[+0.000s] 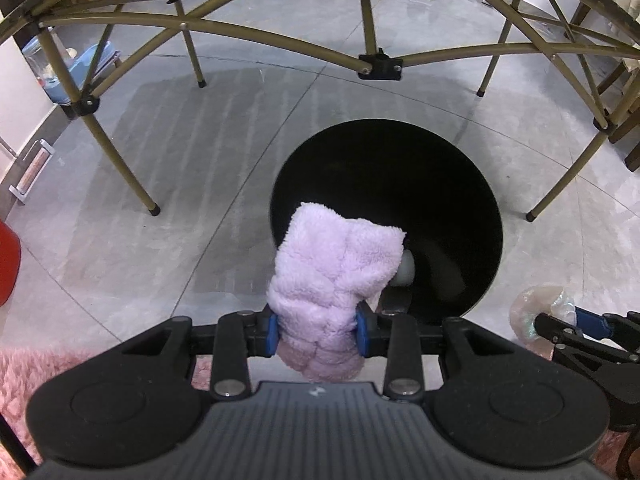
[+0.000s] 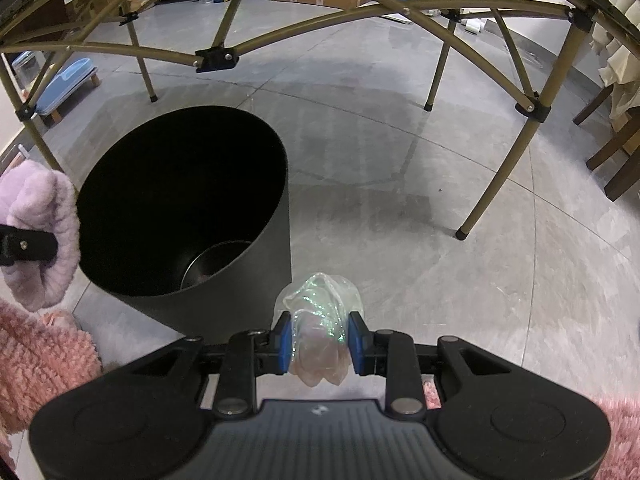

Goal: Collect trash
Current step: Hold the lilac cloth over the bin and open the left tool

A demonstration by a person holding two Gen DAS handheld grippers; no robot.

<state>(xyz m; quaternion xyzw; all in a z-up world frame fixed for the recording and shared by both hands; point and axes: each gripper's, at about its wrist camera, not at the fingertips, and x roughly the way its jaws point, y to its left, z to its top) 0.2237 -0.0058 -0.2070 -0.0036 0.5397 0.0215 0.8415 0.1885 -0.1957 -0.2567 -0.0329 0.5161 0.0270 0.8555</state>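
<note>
Grey floor tiles stretch under a folding frame. Left gripper, jaws clamped on a lilac fluffy cloth, hangs over the black bin's near rim; dropping looks next, so ease further over the mouth before releasing. Beside the bin, right gripper pinches crumpled iridescent film.

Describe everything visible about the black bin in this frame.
The black bin is a tall, round, open-topped container with smooth, matte walls that look like metal or plastic. It stands upright on the grey tiled floor, beside a pink rug. Its dark interior shows a bare round bottom. The lilac fluffy cloth in the left gripper hangs over its near rim; contact is unclear.
</note>
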